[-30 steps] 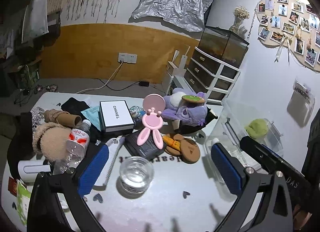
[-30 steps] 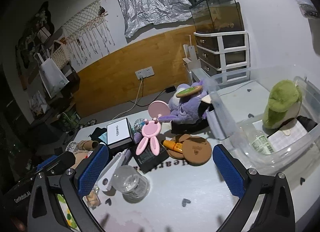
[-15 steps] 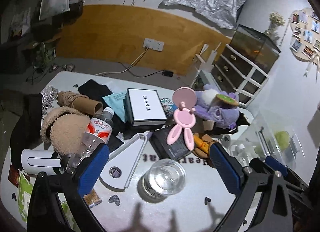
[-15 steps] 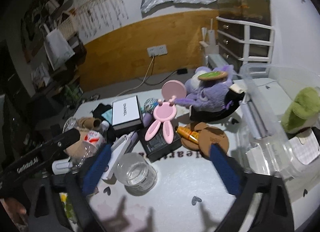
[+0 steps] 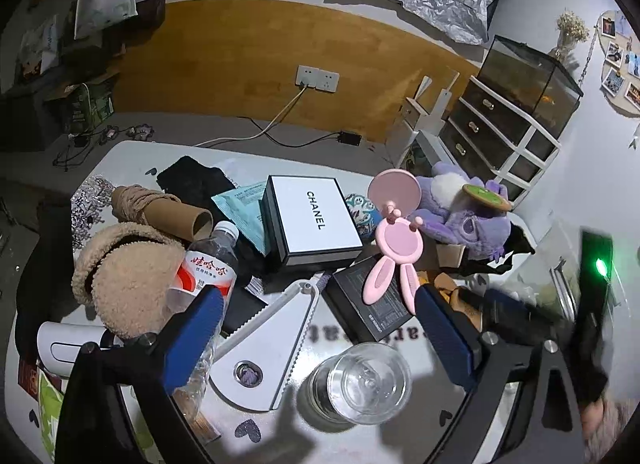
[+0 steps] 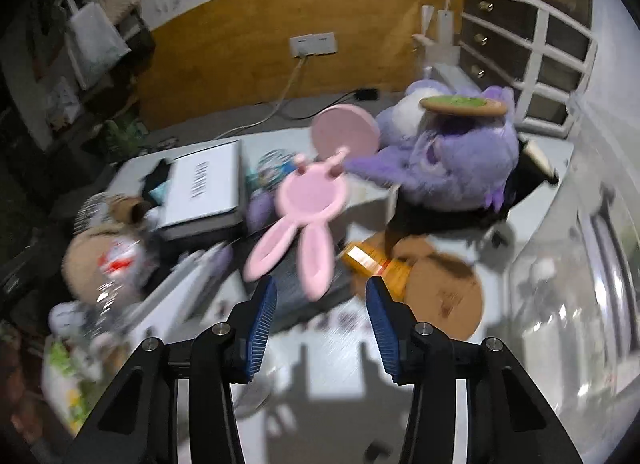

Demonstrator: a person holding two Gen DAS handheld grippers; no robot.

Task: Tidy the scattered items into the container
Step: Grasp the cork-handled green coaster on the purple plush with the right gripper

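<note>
Pink rabbit mirror (image 6: 304,216) sits at twelve o'clock of the half-open, empty right tool (image 6: 320,316), which should straddle one ear squarely before closing.

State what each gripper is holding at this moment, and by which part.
Nothing is held. The left gripper stands wide open above the glass. The right gripper is also open, its blue pads apart just short of the pink bunny mirror.

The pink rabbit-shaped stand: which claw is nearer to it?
Right. The right claw sits open just below the pink rabbit-shaped stand's ears. The left claw is open farther back, nearer the glass.
</note>
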